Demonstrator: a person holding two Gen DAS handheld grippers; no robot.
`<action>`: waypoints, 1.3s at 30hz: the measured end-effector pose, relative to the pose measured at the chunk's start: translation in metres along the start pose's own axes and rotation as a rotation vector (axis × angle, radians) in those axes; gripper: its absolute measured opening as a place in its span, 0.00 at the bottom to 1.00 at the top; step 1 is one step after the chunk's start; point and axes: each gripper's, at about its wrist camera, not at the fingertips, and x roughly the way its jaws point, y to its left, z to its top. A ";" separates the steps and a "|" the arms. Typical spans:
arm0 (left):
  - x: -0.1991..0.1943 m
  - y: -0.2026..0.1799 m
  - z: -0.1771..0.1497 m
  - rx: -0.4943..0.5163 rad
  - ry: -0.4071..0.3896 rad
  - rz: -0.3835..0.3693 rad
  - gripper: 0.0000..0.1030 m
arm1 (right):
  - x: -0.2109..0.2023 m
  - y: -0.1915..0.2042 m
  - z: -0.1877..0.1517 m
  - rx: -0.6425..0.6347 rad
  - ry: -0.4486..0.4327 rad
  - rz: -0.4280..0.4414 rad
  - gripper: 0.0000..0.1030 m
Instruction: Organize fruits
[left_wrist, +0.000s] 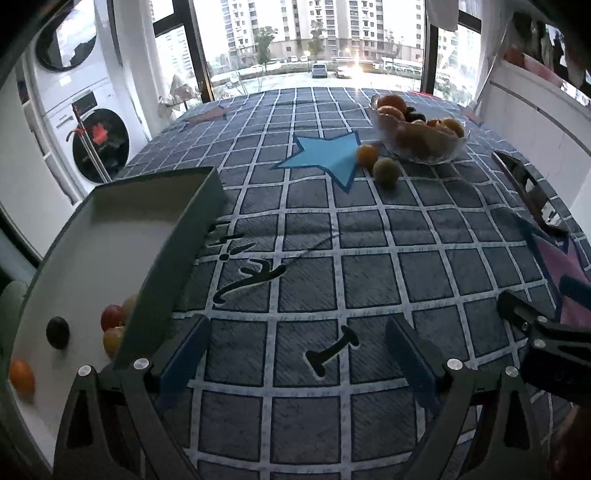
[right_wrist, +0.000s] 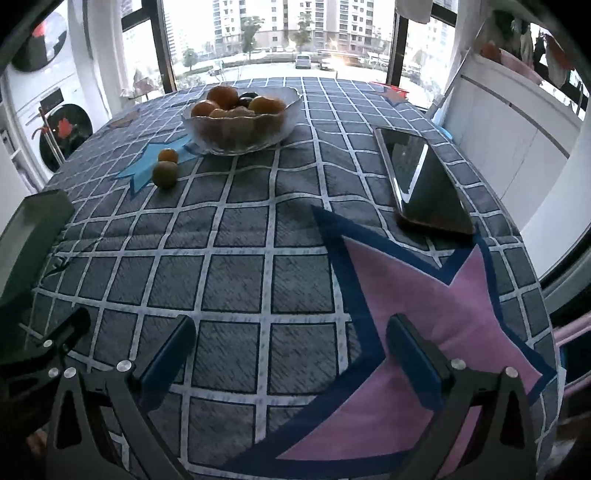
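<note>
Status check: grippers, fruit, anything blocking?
Left gripper and right gripper open, empty. Two loose fruits beside glass bowl; some in box. Path clear; phone off right.

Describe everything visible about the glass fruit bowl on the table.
The glass fruit bowl is clear, with a wavy scalloped rim and thick walls. It stands upright on the checked tablecloth at the far side of the table, near the window, its base overlapping a point of the blue star patch. It is heaped with orange fruit and a dark one. Two loose fruits, an orange one and a greenish one, lie just beside it, apart from the glass.
</note>
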 end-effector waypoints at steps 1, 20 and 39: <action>0.001 0.002 0.000 -0.009 0.004 -0.011 0.94 | 0.000 -0.001 0.000 0.002 -0.001 0.002 1.00; 0.002 0.008 -0.009 -0.060 0.019 -0.053 1.00 | 0.000 0.000 0.000 0.002 0.000 0.002 1.00; 0.002 0.008 -0.008 -0.061 0.019 -0.053 1.00 | 0.000 0.000 0.000 0.002 0.000 0.002 1.00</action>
